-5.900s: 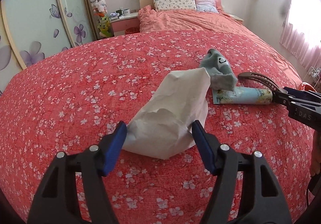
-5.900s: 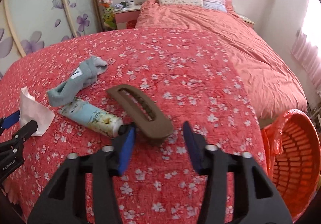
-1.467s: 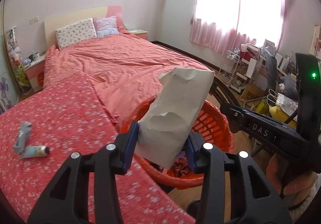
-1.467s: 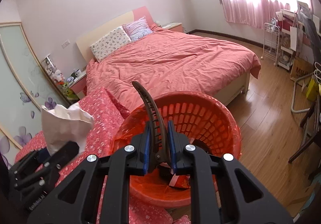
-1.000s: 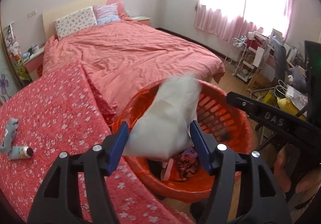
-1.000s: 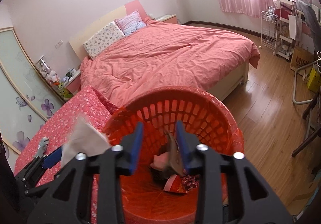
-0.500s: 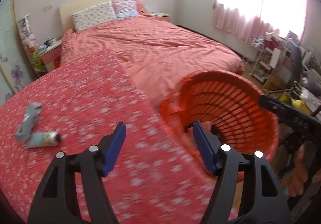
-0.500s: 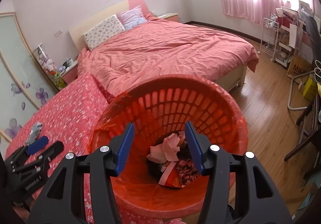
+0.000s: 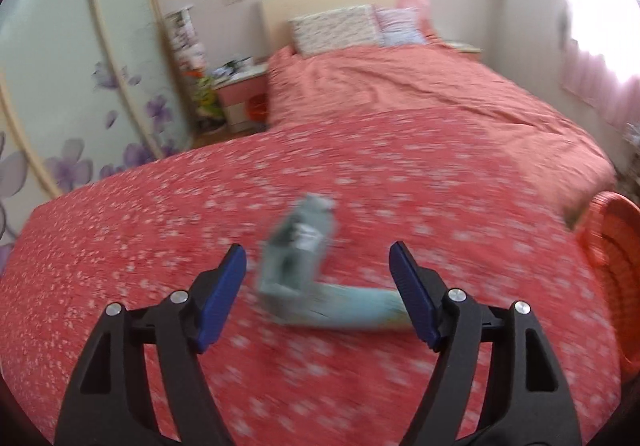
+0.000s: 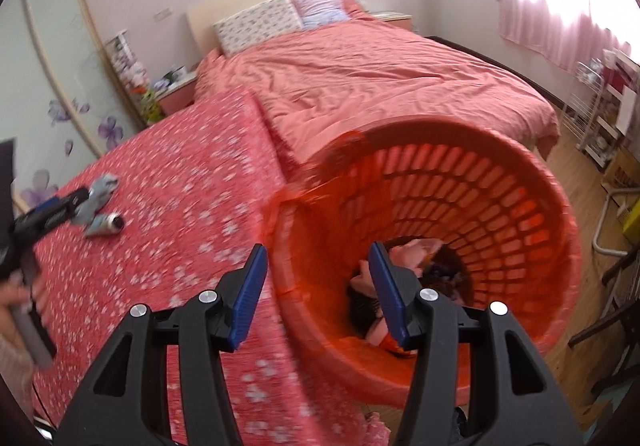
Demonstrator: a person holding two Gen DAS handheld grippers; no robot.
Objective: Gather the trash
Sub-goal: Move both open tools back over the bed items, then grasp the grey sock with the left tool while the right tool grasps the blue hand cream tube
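A grey sock (image 9: 300,242) and a pale blue tube (image 9: 352,310) lie together on the red flowered blanket (image 9: 120,246), blurred by motion. My left gripper (image 9: 316,250) hovers just before them with nothing between its pads, and its jaws are opening. In the right wrist view the same sock (image 10: 102,188) and tube (image 10: 106,224) lie far left, with the left gripper (image 10: 76,200) beside them. My right gripper (image 10: 317,248) stands open and empty over the near rim of the orange basket (image 10: 500,206). Crumpled trash (image 10: 412,250) lies at the basket's bottom.
The basket (image 9: 612,246) stands off the blanket's right edge, on a wooden floor (image 10: 580,166). Behind is a bed with a salmon duvet (image 10: 380,78) and pillows. A flower-painted wardrobe (image 9: 80,86) and nightstand (image 9: 240,94) are at left, and a wire rack (image 10: 600,106) at right.
The left gripper dropped the white paper bag into the basket and swung left over the sock and tube. The right gripper let the brown clip fall in, opened and drifted left.
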